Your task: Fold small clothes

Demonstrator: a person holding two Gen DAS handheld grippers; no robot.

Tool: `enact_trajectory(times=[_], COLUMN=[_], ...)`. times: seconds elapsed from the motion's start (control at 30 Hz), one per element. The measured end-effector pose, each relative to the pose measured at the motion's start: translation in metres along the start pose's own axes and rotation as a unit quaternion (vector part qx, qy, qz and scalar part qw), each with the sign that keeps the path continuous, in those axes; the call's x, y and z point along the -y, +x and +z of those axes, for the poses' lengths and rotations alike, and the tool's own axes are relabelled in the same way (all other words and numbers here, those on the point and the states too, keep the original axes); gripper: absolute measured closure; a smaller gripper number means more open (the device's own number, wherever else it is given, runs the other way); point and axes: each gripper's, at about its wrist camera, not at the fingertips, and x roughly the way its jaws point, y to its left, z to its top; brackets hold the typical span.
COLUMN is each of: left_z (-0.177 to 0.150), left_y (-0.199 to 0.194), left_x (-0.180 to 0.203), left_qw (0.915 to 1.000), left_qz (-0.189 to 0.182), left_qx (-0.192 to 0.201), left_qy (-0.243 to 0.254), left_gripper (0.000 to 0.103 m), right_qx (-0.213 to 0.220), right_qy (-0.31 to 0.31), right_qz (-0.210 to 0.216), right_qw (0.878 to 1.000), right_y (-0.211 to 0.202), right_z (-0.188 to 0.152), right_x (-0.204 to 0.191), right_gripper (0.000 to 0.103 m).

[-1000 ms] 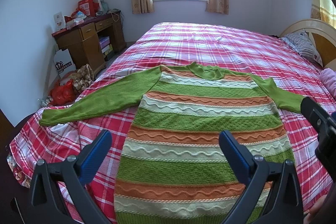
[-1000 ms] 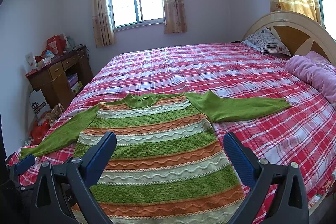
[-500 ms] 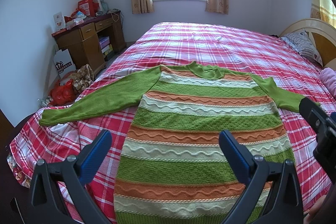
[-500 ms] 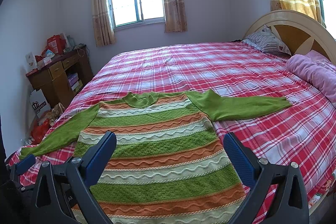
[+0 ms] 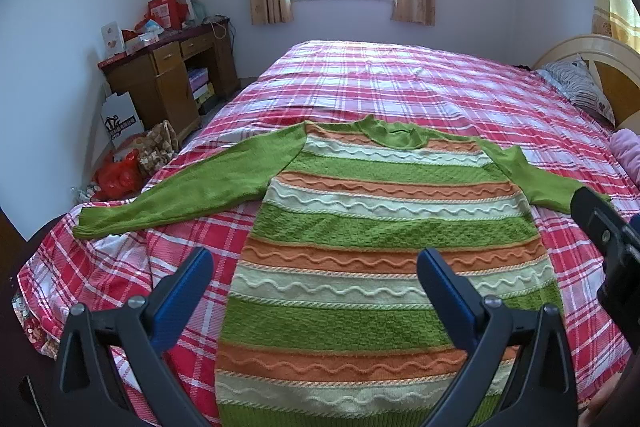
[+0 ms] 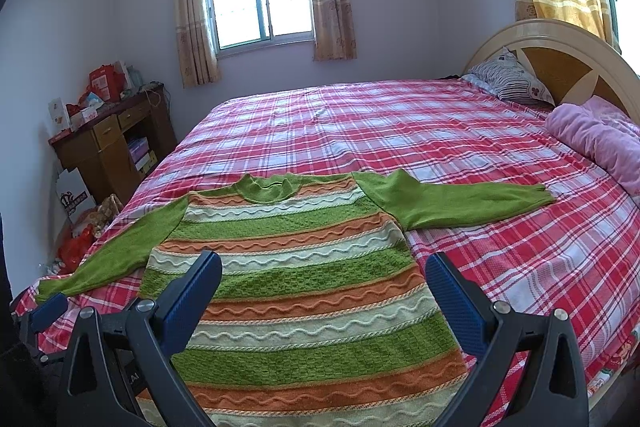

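At the far left a dark wooden bench with drawers is seen against the wall, cluttered with red boxes and cards, and a red plastic bag is seen on the floor below it. The left tongs are held above the near edge of the bed, blue-padded fingers spread wide apart and nothing gripped between them. A knitted sweater banded in green, orange and cream is laid flat, front up, on the red, pink and white plaid bedspread, its hem towards the cameras and its green collar towards the window. Its left sleeve is stretched out sideways to the bed's left edge; its right sleeve is stretched out across the plaid towards the headboard side. The right tongs are held over the sweater's lower right part, likewise released, with the blue pads well apart and clear of the knit. In the left wrist view, part of the right tongs is seen at the right edge; in the right wrist view, a blue tip of the left tongs is seen at the lower left. At the far right a patterned pillow and a rumpled pink blanket are seen lying against the curved cream and wooden headboard.
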Motion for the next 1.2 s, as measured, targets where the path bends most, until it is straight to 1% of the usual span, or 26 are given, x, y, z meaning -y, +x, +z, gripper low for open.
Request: enact_trajectory(times=[0.17,0.37,0.5,0.6,0.63,0.67,0.77,0.87,0.97,1.0,1.1,1.13,1.17,1.2], left_z=[-0.003,0.003,0.006,0.007,0.007,0.008,0.014,0.023,0.031,0.033,0.035,0.035,0.035,0.035], left_y=[0.007,0.02,0.033,0.046,0.052,0.056,0.068,0.082,0.093,0.097,0.106,0.109,0.112,0.118], left_x=[0.002,0.005,0.008,0.009,0.01,0.01,0.013,0.016,0.016,0.015,0.013,0.012,0.012,0.012], left_qw=[1.0,0.9999,0.9998,0.9994,0.9993,0.9992,0.9992,0.9991,0.9989,0.9989,0.9986,0.9984,0.9982,0.9978], left_qz=[-0.001,-0.001,-0.006,-0.017,-0.02,-0.021,-0.014,-0.007,-0.003,-0.003,-0.008,-0.011,-0.013,-0.014], left_qx=[-0.007,-0.013,-0.017,-0.029,-0.033,-0.034,-0.036,-0.041,-0.046,-0.047,-0.051,-0.054,-0.057,-0.06], left_qy=[0.0,0.002,0.004,0.004,0.004,0.004,0.008,0.011,0.007,0.004,-0.007,-0.012,-0.017,-0.023], left_gripper=[0.0,0.0,0.0,0.0,0.0,0.0,0.0,0.0,0.0,0.0,0.0,0.0,0.0,0.0], right_qx=[-0.005,-0.009,-0.008,-0.029,-0.042,-0.046,-0.046,-0.043,-0.037,-0.035,-0.029,-0.024,-0.023,-0.031], right_qy=[0.0,-0.004,-0.01,-0.026,-0.027,-0.023,0.002,0.034,0.07,0.085,0.116,0.136,0.156,0.175], right_qz=[-0.005,-0.014,-0.021,-0.022,-0.026,-0.028,-0.029,-0.034,-0.04,-0.043,-0.074,-0.085,-0.093,-0.104], right_qw=[1.0,1.0,1.0,0.999,0.998,0.998,0.999,0.998,0.996,0.995,0.99,0.987,0.983,0.979], right_y=[0.006,0.018,0.036,0.058,0.069,0.076,0.089,0.101,0.114,0.121,0.137,0.145,0.153,0.163], right_z=[0.002,0.005,0.009,0.012,0.013,0.015,0.021,0.033,0.05,0.057,0.068,0.071,0.073,0.073], right_x=[0.001,0.003,0.011,0.019,0.026,0.033,0.058,0.091,0.135,0.159,0.213,0.24,0.267,0.291], right_gripper=[0.001,0.001,0.001,0.001,0.001,0.001,0.001,0.001,0.001,0.002,0.004,0.01,0.024,0.033])
